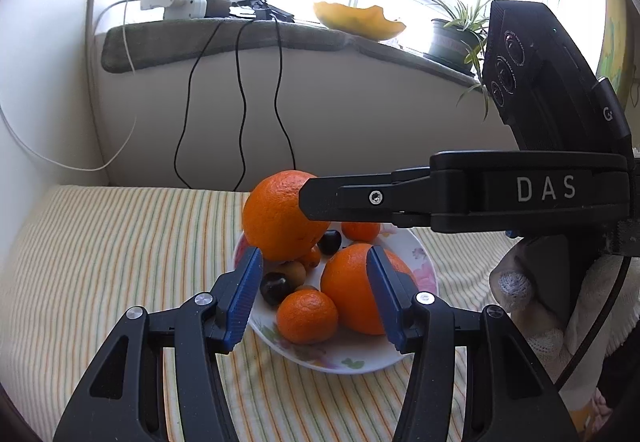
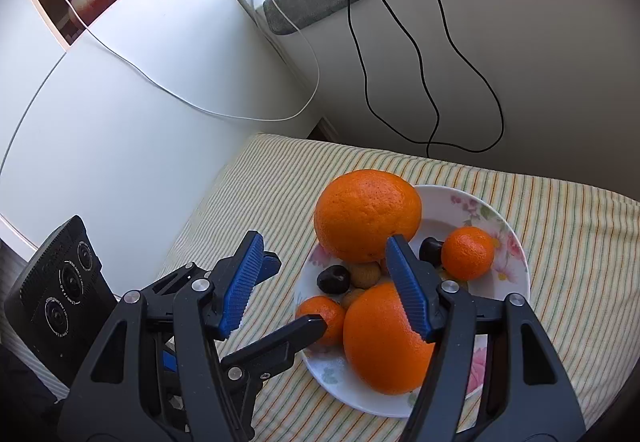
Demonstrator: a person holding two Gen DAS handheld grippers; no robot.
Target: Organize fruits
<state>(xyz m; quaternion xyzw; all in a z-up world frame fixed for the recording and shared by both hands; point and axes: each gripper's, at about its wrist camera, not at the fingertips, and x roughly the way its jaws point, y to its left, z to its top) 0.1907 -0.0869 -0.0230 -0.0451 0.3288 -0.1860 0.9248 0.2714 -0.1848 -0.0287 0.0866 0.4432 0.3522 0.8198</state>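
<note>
We see left gripper (image 1: 314,292) spread, pads gripping nothing, hovering over floral plate (image 1: 404,350) on striped cloth (image 1: 100,262). Plate piled: two big pebbly oranges (image 2: 367,213), glossy small mandarins (image 2: 467,252), dark cherries (image 2: 333,278), tan round fruit. Right gripper (image 2: 320,282) spread too, empty, just above near orange.

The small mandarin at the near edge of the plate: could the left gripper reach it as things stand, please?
Probably yes. The left gripper hangs open just above the small mandarin, nothing between them. The large orange beside it touches it, though, so the right-hand finger has little room to slip in.
</note>
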